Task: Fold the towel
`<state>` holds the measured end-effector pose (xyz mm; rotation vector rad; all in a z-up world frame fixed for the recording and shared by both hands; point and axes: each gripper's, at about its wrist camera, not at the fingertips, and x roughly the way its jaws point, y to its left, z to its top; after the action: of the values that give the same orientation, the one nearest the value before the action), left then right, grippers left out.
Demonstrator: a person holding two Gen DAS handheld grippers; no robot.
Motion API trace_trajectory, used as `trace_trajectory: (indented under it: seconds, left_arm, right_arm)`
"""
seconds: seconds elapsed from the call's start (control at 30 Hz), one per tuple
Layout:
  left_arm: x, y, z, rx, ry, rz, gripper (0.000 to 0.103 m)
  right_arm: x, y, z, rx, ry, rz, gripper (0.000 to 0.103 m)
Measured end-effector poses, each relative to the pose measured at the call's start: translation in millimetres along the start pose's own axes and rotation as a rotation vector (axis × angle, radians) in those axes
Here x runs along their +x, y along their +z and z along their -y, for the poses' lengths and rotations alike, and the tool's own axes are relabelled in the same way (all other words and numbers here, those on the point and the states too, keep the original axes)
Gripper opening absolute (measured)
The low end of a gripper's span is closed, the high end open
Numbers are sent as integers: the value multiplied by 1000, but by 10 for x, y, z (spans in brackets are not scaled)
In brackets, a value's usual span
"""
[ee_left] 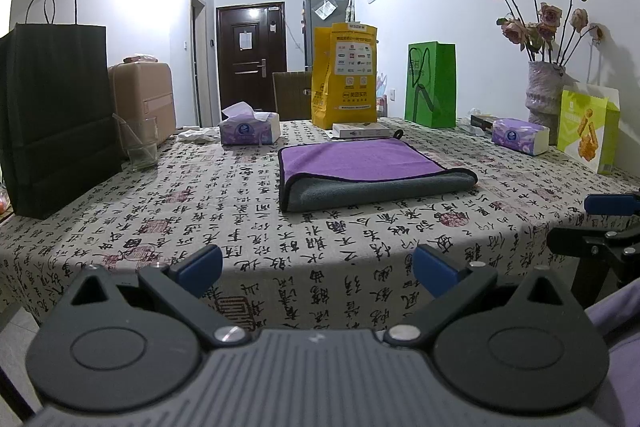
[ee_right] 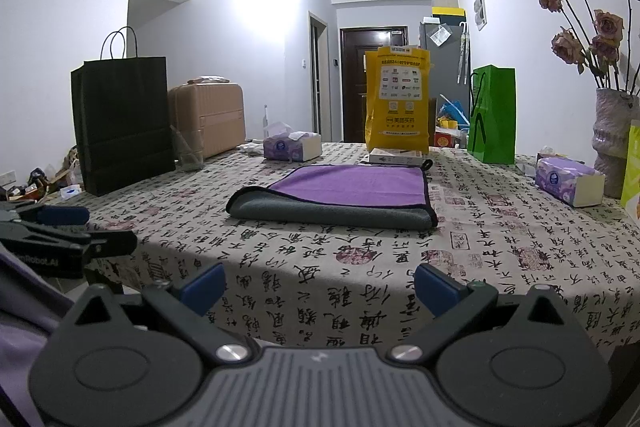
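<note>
A purple towel (ee_left: 360, 159) with a grey underside lies folded over on the table (ee_left: 224, 211), its grey fold toward me. It also shows in the right wrist view (ee_right: 348, 187). My left gripper (ee_left: 316, 269) is open and empty, held off the table's near edge, well short of the towel. My right gripper (ee_right: 318, 287) is open and empty, also back at the near edge. The right gripper shows at the right rim of the left wrist view (ee_left: 612, 205), and the left gripper at the left rim of the right wrist view (ee_right: 60, 215).
On the calligraphy-print tablecloth stand a black paper bag (ee_left: 52, 115), a glass (ee_left: 142, 143), tissue packs (ee_left: 250, 129) (ee_left: 520, 135), a yellow bag (ee_left: 346, 83), a flat box (ee_left: 360, 129), a green bag (ee_left: 432, 83), a vase of dried roses (ee_left: 546, 95) and a snack box (ee_left: 588, 131).
</note>
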<state>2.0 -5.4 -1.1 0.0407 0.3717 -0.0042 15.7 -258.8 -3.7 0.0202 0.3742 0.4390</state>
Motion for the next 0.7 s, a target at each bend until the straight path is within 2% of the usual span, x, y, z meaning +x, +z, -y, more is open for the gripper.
trace_trajectory:
  seconds: [0.7]
  left_arm:
    - [-1,-5,15,2,-2,-2,103]
  right_arm:
    - [7,-3,1,2,3,-5,101]
